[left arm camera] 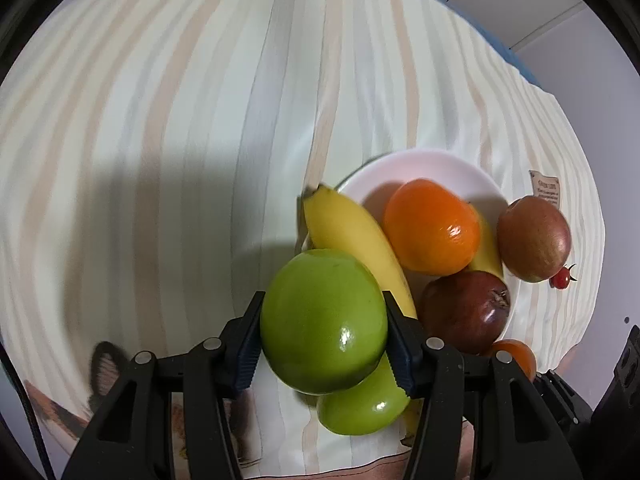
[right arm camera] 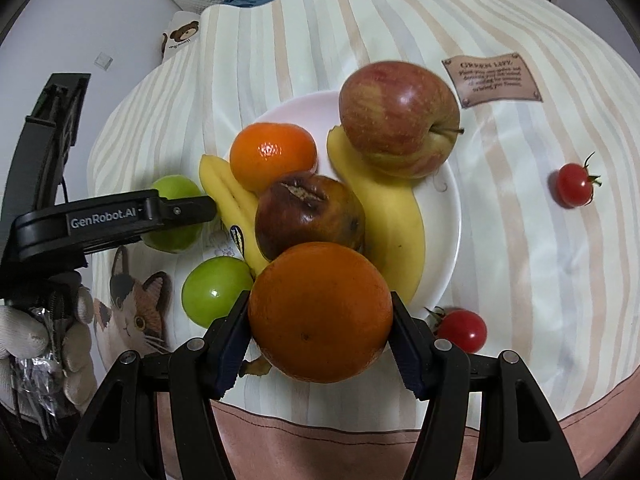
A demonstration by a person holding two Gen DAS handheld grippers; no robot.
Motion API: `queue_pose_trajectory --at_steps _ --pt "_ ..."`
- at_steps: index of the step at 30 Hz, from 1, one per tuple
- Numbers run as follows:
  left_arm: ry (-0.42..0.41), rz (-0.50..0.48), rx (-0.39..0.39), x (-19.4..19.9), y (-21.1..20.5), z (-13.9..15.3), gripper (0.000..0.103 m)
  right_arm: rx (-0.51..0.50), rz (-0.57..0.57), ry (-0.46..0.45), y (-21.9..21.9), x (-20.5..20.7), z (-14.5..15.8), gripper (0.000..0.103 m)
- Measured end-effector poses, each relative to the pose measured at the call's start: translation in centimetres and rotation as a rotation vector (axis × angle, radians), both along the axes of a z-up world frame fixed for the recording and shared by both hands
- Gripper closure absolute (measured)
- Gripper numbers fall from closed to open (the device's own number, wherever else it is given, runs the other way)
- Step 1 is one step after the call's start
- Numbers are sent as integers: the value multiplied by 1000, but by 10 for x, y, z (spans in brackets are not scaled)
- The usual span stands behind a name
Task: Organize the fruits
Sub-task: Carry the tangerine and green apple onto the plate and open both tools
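Nearest the left wrist camera, the left hand-held gripper is closed partway on a glossy round green apple, its blue-padded fingers pressing both flanks of the fruit. Just below it a second, smaller green apple lies on the striped cream cloth covering the surface. In the right wrist view, the right hand-held gripper grips a large dull orange in the same way, jaws about half apart with the pads against its sides. Just beside that orange, to the right, a shiny red cherry tomato rests on the cloth by the rim of the round white plate. On the plate lie two yellow bananas, a dark bruised red apple, a small bright mandarin and, farther back, a red-yellow streaked apple. Well to the right another cherry tomato with a green stalk sits alone. Beyond it, a brown printed label is sewn onto the cloth.
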State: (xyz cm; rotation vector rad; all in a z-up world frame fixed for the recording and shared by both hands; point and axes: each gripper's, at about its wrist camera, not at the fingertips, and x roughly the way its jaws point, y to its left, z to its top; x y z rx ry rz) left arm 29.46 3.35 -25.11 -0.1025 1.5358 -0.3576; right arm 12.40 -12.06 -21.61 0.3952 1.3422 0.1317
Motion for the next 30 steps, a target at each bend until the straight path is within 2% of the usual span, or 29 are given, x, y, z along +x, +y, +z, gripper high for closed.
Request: queue_pose_trajectory --at_steps 9,16,23,26,30 --pt "37 34 -50 -3 13 -3 50 -5 -12 10 4 -3 -5 36" --pt "28 10 -27 -6 8 -7 50 -22 -4 7 6 -2 -5 36" --pt "61 20 -10 -5 8 -9 48 -27 3 5 8 0 -5 36" --pt "59 9 7 -5 5 -9 39 -26 2 6 8 0 -6 36" --pt "67 9 -15 -7 4 -11 29 -6 -3 26 5 3 -7 36"
